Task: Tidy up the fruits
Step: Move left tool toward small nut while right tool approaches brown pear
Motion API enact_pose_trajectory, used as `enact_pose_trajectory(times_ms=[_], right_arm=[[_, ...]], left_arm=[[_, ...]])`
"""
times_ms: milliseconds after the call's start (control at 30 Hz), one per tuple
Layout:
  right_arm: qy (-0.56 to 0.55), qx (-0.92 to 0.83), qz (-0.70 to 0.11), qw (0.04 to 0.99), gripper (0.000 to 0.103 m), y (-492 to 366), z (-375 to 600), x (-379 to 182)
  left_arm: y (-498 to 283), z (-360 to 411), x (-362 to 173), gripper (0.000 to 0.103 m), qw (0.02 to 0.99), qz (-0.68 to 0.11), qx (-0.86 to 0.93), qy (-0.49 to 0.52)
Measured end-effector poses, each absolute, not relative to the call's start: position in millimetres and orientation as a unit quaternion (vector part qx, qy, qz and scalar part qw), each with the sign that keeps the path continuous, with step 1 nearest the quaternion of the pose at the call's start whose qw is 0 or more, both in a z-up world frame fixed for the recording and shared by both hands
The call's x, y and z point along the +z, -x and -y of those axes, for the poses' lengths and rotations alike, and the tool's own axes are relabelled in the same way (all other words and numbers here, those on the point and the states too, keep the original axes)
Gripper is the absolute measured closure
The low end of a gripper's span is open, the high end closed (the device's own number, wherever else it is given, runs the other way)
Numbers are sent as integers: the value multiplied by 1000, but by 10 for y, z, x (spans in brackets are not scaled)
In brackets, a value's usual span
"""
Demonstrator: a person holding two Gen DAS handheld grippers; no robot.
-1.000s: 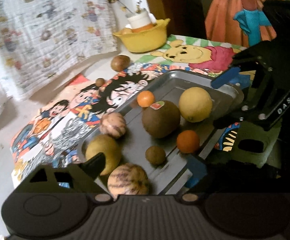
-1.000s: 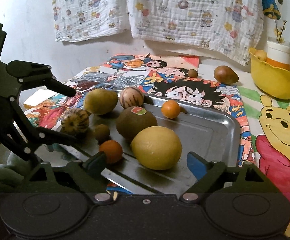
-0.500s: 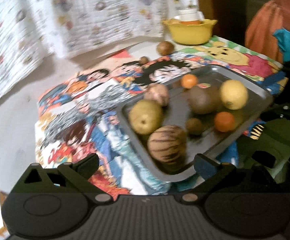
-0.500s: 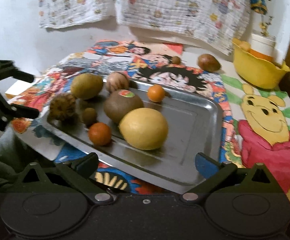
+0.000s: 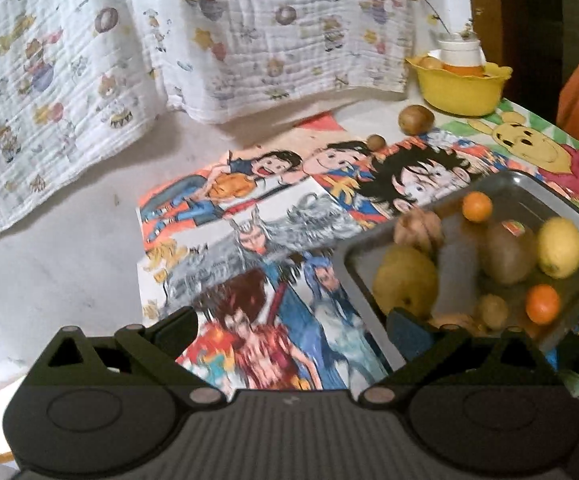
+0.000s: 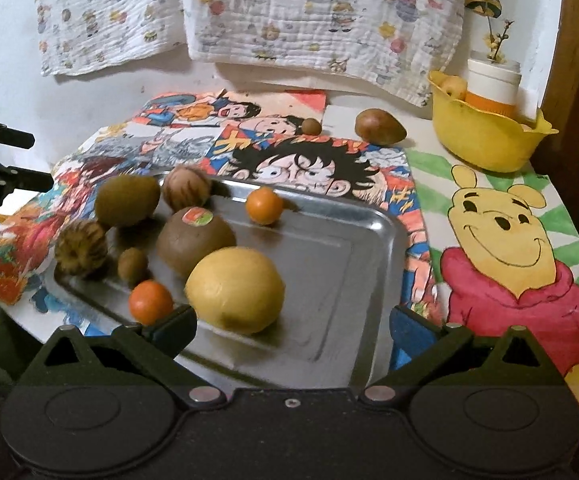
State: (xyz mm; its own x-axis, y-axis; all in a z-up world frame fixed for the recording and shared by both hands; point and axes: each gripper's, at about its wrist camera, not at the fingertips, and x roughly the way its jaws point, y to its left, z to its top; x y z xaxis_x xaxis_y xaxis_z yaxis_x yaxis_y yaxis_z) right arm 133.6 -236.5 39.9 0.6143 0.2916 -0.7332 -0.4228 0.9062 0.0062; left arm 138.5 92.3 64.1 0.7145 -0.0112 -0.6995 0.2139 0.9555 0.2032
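A metal tray (image 6: pixel 349 264) on the cartoon mat holds several fruits: a big yellow citrus (image 6: pixel 235 290), a brown stickered fruit (image 6: pixel 195 240), two small oranges (image 6: pixel 264 205), a green pear (image 6: pixel 126 199), two striped fruits and a small kiwi (image 6: pixel 132 266). My right gripper (image 6: pixel 291 322) stands open at the tray's near edge, with the citrus just ahead of its fingers and untouched. My left gripper (image 5: pixel 293 326) is open and empty over the mat, left of the tray (image 5: pixel 343 258). In the right wrist view the left gripper (image 6: pixel 25 158) shows at the far left.
A brown fruit (image 6: pixel 380 126) and a small round one (image 6: pixel 311 125) lie on the table behind the tray. At the back right, a yellow bowl (image 6: pixel 485 136) holds a white and orange jar. Printed cloths hang on the wall. The table edge runs close on the left.
The left gripper has swung left, away from the tray and out over the mat. The right gripper has drawn back a little from the tray's near edge. Both pairs of jaws stand wider.
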Motion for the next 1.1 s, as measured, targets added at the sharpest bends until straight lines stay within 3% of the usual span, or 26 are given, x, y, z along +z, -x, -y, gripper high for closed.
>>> enact_pose_trajectory(times_ms=[733, 1100], right_arm=[[79, 181, -374, 906, 1, -2754, 2318, 551], [7, 128, -375, 918, 1, -3812, 2256, 531]], left_arm=[[-2819, -425, 518, 0, 911, -353, -124, -172], [-3632, 35, 345, 0, 911, -346, -170, -149]])
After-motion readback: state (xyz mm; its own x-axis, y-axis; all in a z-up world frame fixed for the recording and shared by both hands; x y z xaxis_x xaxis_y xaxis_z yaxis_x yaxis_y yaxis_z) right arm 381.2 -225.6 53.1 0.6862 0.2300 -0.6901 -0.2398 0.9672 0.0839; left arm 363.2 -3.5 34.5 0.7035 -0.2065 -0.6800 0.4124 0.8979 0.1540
